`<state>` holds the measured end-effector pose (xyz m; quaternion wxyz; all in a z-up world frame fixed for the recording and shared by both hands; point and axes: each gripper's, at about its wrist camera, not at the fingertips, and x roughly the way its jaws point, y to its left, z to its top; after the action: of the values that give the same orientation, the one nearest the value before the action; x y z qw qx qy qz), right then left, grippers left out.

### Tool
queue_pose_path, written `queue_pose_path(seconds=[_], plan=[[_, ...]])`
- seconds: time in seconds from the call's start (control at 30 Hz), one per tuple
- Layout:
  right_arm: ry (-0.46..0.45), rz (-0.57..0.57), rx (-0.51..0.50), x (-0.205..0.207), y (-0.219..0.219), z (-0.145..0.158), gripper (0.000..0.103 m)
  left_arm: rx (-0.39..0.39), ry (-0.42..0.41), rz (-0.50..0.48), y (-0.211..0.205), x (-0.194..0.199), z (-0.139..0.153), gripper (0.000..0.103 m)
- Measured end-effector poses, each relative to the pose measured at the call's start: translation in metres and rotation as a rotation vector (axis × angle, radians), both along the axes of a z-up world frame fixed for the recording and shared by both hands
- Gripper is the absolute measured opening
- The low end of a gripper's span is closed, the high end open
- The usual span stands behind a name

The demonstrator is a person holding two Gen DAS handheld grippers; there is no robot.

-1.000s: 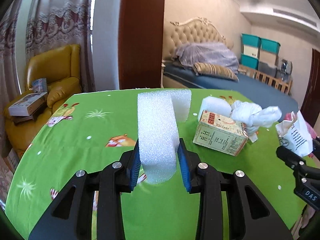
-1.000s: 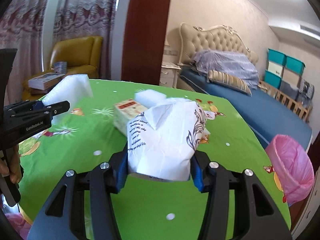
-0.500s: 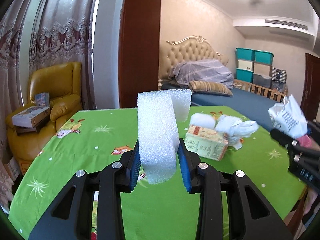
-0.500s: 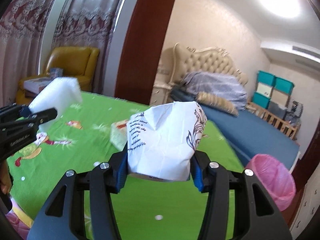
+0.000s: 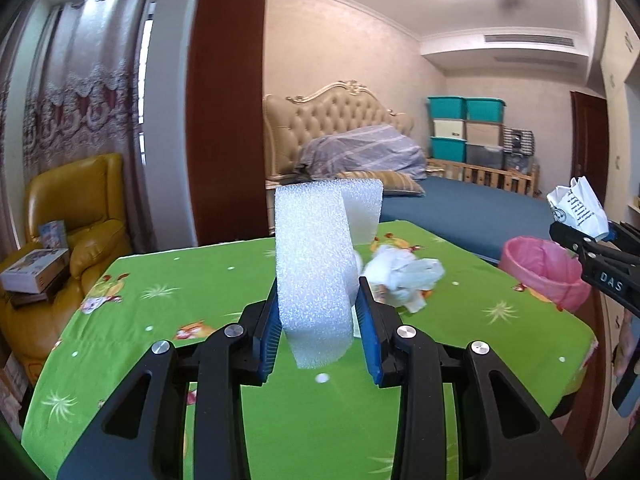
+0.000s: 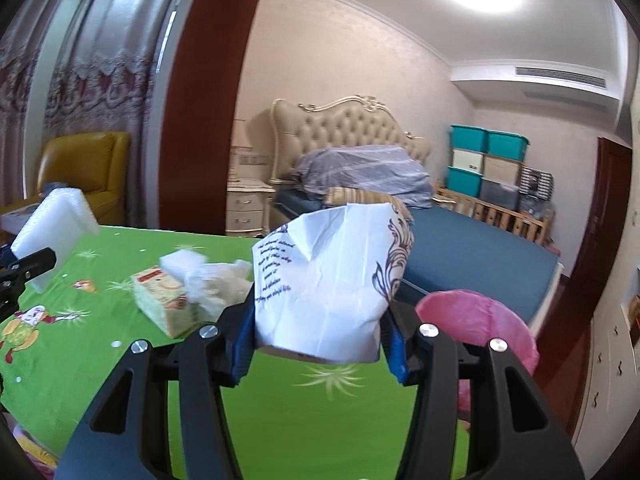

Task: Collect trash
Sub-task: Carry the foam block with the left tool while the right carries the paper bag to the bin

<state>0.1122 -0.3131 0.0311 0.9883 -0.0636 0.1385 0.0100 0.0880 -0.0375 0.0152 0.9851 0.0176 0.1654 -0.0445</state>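
My left gripper (image 5: 319,330) is shut on a bent strip of white foam (image 5: 316,276), held above the green tablecloth (image 5: 180,280). My right gripper (image 6: 320,334) is shut on a crumpled white paper bag with dark print (image 6: 328,280); the same bag (image 5: 576,210) shows at the right of the left wrist view. A bin lined with a pink bag (image 6: 480,328) stands just past the table's right edge, also seen as the pink bin (image 5: 540,270). On the table lie a crumpled white wad (image 5: 404,276) and a small printed carton (image 6: 160,302).
A white foam block (image 6: 182,262) lies behind the carton. A yellow armchair (image 5: 76,204) with boxes stands left of the table. A bed (image 6: 460,248), a dark wooden post (image 5: 228,100) and stacked teal crates (image 6: 484,160) fill the room behind.
Both grippers have risen and swung to the right, each keeping its load. The pink bin has come into the left wrist view, and the carton and wad have slid left and lower.
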Motion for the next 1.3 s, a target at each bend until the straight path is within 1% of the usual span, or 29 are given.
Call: queue_pose_path(seconds=[0.27, 0.5, 0.83, 1.3], plan=[[-0.002, -0.066, 0.016, 0.003, -0.03, -0.003, 0.051, 0.013, 0.026, -0.104, -0.033, 0.013, -0.001, 0.033], [0.0, -0.109, 0.026, 0.003, -0.042, -0.009, 0.051, 0.018, 0.053, -0.177, -0.064, 0.034, -0.001, 0.033], [0.022, -0.16, 0.04, 0.013, -0.064, -0.022, 0.052, 0.047, 0.085, -0.246, -0.1, 0.05, -0.007, 0.033], [0.041, -0.215, 0.04, 0.031, -0.096, -0.041, 0.052, 0.076, 0.139, -0.3, -0.141, 0.071, -0.019, 0.033]])
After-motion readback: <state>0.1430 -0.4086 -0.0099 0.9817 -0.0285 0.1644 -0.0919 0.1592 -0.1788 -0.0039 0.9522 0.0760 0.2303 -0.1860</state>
